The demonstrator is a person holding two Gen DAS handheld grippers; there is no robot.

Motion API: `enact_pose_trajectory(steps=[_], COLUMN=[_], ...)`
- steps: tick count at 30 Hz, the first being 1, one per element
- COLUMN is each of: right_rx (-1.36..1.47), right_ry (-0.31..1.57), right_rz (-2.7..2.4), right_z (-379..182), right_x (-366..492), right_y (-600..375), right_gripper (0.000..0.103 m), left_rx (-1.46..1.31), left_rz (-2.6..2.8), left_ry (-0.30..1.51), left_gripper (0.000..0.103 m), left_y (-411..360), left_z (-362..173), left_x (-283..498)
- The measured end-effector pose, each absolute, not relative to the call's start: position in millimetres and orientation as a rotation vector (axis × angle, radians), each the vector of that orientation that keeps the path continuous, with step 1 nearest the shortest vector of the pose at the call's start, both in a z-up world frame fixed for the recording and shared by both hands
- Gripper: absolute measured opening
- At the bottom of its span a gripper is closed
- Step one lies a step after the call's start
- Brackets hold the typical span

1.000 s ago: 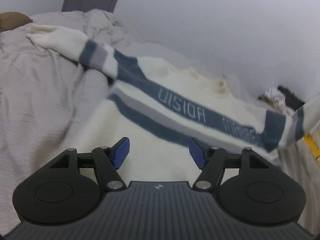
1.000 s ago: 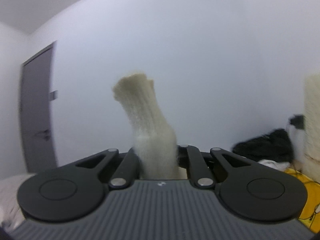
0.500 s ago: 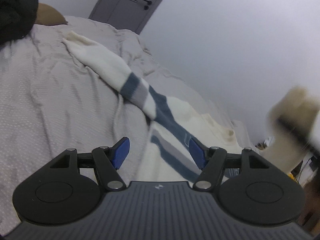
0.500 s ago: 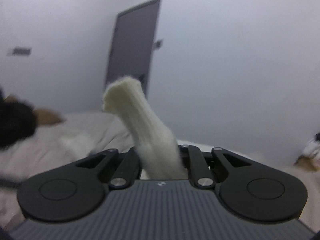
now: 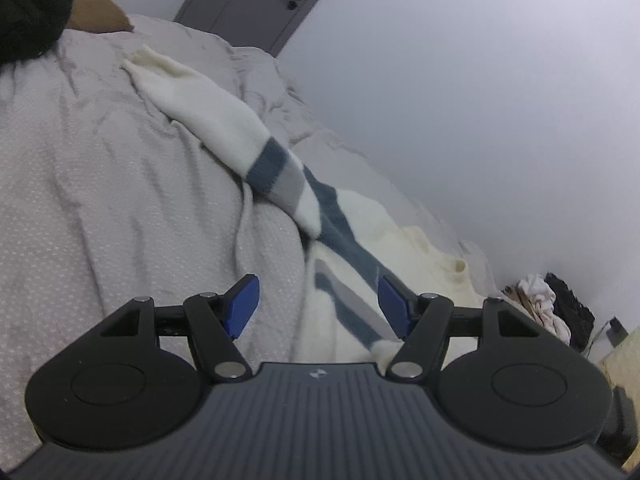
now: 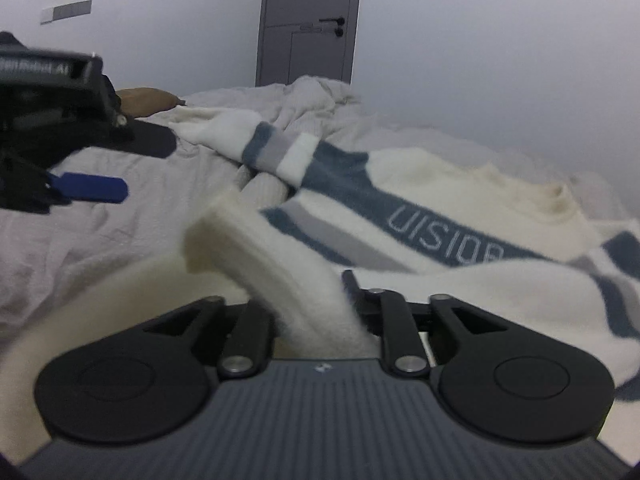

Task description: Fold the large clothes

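Opening right gripper (image 6: 310, 308) around sweater (image 6: 460, 216) cuff (image 6: 256, 256), left gripper (image 5: 318, 300) spread wide, empty, over bed (image 5: 120, 200)

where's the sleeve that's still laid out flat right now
In the left wrist view the outstretched sleeve runs up-left across the grey bedcover, its cuff pointing at the brown pillow by the door.

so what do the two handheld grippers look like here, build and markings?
Both share one build: a dark ribbed housing with a small logo, two round black discs, and black linkage arms with silver pivot pins. The left gripper has blue finger pads. The right gripper's pads are hidden by cream knit. No cables or sleeves show.
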State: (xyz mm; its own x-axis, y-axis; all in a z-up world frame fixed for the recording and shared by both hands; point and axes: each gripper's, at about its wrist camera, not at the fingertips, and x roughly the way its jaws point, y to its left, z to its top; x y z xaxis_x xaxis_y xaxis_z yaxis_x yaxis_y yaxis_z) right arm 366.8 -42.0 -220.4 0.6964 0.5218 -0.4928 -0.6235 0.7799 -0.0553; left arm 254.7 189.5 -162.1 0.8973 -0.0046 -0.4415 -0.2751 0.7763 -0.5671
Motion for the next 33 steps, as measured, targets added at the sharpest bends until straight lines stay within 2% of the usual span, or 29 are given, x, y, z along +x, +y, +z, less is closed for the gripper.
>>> enact_pose_trajectory(steps=[3,4,14,18,22,25,28,33], right_rx=[-0.202,-0.205,-0.104,-0.051,0.005,0.047,0.09,0.103], right_ry=[0.559,0.586,0.63,0.592,0.576,0.566,0.594,0.638], right_rz=[0.698,0.724,0.735,0.638,0.536,0.491,0.465,0.462], right_z=[-219,-220,-206,-206,-213,-220,-231,-255], right_x=[357,352,330,338,357,373,385,396], right_y=[-44,-46,-108,-133,-147,-153,-158,-161], right_gripper=[0.059,0.059,0.062,0.062,0.061,0.054,0.053,0.051], left_rx=[-0.64,-0.626,-0.472,-0.43,-0.345,-0.275,-0.217,-0.189], left_rz=[0.112,0.103,0.003,-0.028,-0.06,-0.053,-0.003,0.024], left_ry=[0.434,0.435,0.478,0.523,0.567,0.617,0.71,0.741], left_gripper=[0.07,0.07,0.068,0.052,0.044,0.043,0.042,0.042], left_y=[180,176,126,109,87,74,66,60], left_z=[-159,-158,-154,-160,-169,-180,-198,-206], left_x=[253,253,250,256,261,269,282,289])
